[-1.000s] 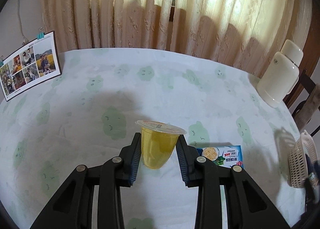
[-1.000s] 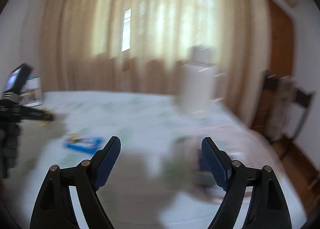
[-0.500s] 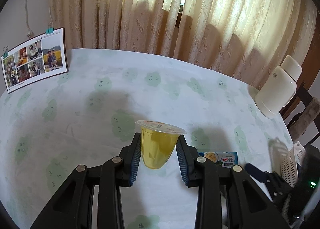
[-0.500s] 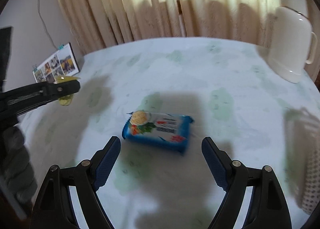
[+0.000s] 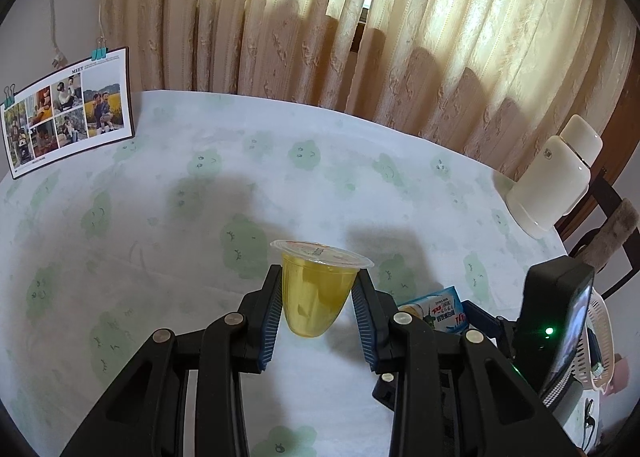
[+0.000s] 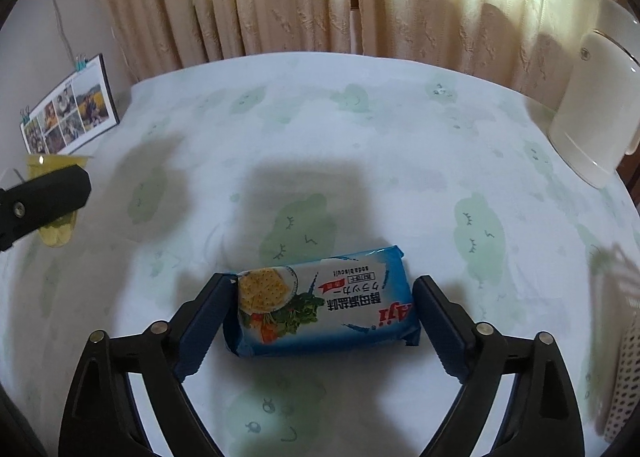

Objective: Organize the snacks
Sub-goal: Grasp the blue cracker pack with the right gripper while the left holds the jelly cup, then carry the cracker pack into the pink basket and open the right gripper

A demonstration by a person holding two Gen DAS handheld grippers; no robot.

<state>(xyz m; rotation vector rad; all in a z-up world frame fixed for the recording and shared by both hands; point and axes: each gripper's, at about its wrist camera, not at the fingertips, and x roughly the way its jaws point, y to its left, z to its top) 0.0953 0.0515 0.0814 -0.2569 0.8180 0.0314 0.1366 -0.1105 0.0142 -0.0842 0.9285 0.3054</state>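
A clear cup of yellow jelly (image 5: 316, 289) with a sealed lid hangs above the table, and my left gripper (image 5: 318, 299) is shut on its sides. From the right wrist view the same cup (image 6: 56, 233) shows at the left edge behind the left gripper's finger (image 6: 44, 197). A blue soda biscuit pack (image 6: 324, 309) lies flat on the green-patterned tablecloth (image 6: 360, 137). My right gripper (image 6: 324, 289) straddles it lengthwise, its jaws opening. The pads stand at the pack's two ends without pressing. In the left wrist view the pack (image 5: 436, 309) peeks out behind my right finger.
A white thermos jug (image 6: 596, 97) stands at the table's far right. A white perforated basket (image 6: 624, 357) sits at the right edge. A photo card (image 6: 68, 117) leans at the far left. Curtains hang behind the table.
My right gripper swung left and down from near the basket until the biscuit pack lay between its jaws, which widened. The left gripper kept hold of the jelly cup, barely moving.
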